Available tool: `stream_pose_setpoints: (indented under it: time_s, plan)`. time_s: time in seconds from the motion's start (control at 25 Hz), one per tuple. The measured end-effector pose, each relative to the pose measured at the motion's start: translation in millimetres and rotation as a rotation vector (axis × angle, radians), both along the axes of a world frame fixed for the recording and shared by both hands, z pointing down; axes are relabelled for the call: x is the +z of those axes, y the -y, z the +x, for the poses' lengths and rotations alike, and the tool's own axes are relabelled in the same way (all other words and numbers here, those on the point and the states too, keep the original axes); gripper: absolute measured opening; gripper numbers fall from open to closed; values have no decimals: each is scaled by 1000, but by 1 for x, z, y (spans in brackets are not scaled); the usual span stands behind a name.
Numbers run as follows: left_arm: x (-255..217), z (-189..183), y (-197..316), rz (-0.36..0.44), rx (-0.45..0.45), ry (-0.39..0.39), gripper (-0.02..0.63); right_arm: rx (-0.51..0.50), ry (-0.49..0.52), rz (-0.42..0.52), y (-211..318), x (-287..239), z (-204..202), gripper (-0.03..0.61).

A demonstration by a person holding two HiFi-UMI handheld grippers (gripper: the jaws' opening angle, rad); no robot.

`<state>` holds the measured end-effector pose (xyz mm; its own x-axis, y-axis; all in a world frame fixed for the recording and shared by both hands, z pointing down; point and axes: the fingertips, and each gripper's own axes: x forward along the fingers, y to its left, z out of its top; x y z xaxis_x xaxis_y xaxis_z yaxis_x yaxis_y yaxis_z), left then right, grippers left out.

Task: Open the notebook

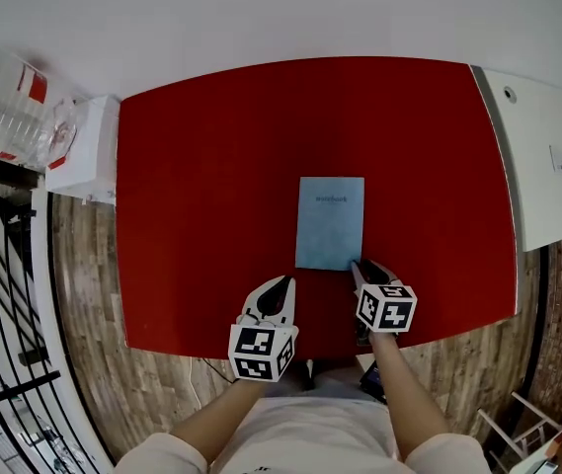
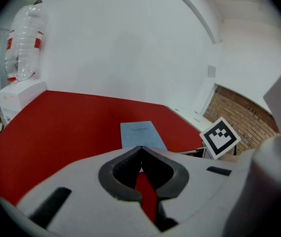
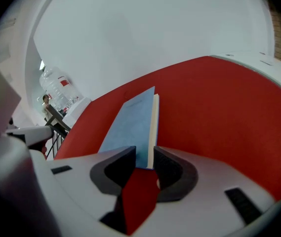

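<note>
Right gripper view shows the right gripper [image 3: 144, 152] open astride the notebook's [image 3: 130, 122] near-right corner, long axis running near-far; left gripper [image 1: 282, 284] closed, empty.

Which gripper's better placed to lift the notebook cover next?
Right. The right gripper has its jaws apart around the near right corner of the closed notebook; the left gripper is shut and sits short of it.

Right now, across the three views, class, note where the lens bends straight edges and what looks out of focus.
Head view: the edges of the table bow outward, the notebook is sharp. Left gripper view: the left tongs blur close up, dark corners. Right gripper view: the right tongs are soft, the notebook clearer.
</note>
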<state>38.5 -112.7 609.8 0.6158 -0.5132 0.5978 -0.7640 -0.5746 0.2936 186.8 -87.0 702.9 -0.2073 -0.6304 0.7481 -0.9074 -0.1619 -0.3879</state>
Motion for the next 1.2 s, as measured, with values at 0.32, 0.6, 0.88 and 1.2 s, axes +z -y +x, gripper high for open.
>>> stream_pose_setpoints:
  time_s: [0.32, 0.6, 0.88, 1.2]
  plan:
    - [8, -8, -5, -22, -10, 13, 8, 44, 69, -37, 0, 13, 4, 25]
    - [10, -16, -7, -32, -36, 4, 8, 49, 24, -18, 2, 2, 8, 6]
    - [0, -33, -13, -21, -76, -19, 6, -70, -87, 86, 13, -65, -6, 5]
    - [-1, -64, -24, -28, -148, -50, 8, -297, -118, 185, 34, -121, -95, 5]
